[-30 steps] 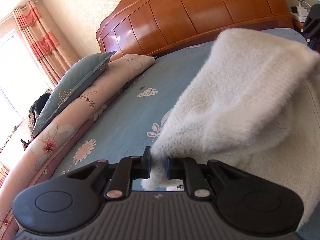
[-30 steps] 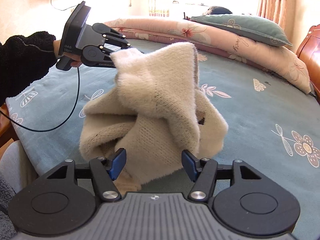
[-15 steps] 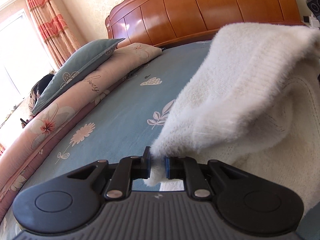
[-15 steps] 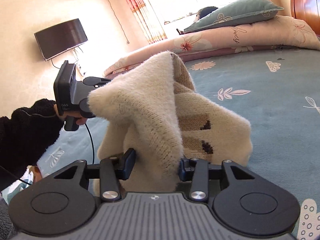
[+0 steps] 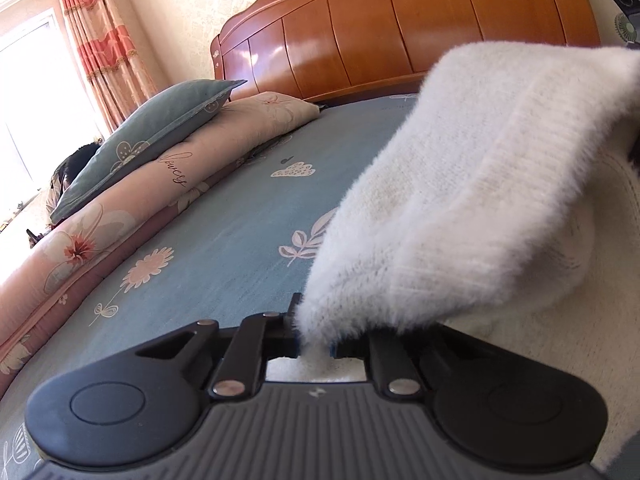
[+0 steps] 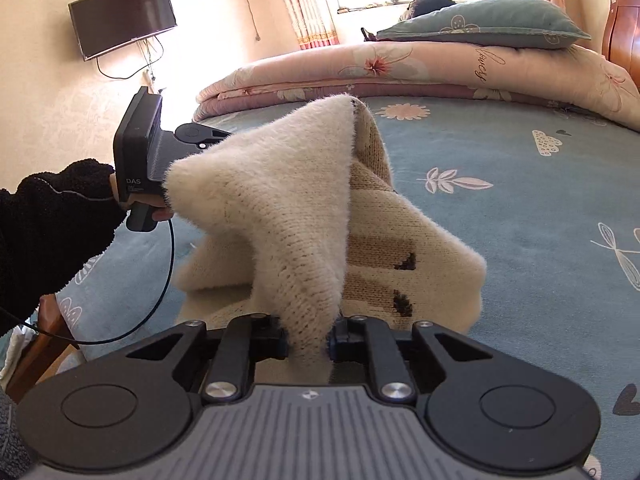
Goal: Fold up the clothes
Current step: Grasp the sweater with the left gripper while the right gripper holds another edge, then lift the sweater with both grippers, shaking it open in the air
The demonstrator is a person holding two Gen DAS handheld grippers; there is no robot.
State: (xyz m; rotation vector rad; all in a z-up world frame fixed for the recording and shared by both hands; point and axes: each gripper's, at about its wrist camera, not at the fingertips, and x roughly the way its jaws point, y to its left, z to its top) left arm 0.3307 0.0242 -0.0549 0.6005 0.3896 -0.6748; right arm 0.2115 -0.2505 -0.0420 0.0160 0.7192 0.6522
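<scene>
Both hand-held grippers pinch the sweater (image 6: pixel 280 208); left hand-held gripper (image 5: pixel 314 346) reads "DAS", right hand-held gripper (image 6: pixel 308 342) closing.

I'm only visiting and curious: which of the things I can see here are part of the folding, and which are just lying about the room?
Part of the job:
- cream sweater, lifted off the bed
- left gripper, shut on one corner
- right gripper, its jaws closing on another corner

Just lying about:
- blue bedsheet
- green pillow
- pink quilt
- wall television
- wooden headboard
</scene>
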